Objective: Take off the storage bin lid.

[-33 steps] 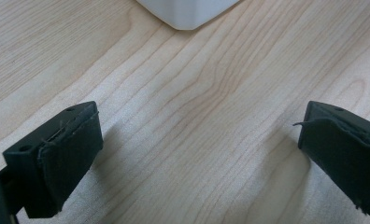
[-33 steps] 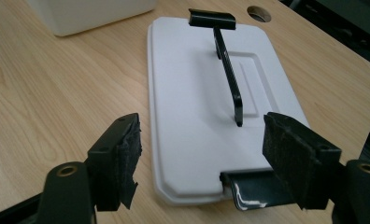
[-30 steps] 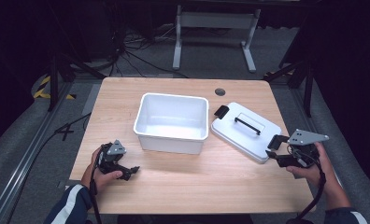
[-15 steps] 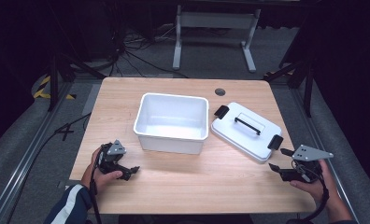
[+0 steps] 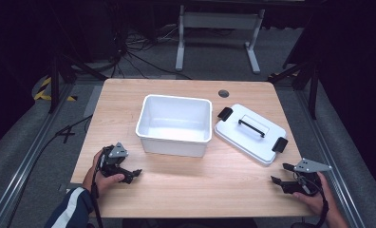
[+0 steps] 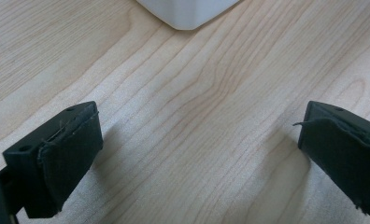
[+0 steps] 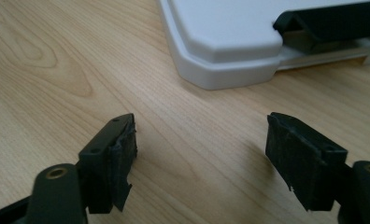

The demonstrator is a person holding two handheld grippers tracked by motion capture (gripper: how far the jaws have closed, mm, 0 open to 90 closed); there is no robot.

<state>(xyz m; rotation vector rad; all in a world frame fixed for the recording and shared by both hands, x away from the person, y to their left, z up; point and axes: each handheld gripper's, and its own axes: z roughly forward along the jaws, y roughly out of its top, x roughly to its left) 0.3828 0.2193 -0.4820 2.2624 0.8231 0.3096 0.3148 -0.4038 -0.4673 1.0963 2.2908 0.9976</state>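
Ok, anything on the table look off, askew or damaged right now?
The white lid lies off the white bin, skewed at an angle on the table beside it. The pad on the right gripper looks frayed at its edges. Nothing spilled; the bin looks empty.

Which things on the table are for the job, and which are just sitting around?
For the job:
- white lid, flat on the table beside the tub
- white tub, open and empty
- right gripper, open, near the lid
- left gripper, open, resting on the table

Just there:
- round grommet in the tabletop
- cables on the floor
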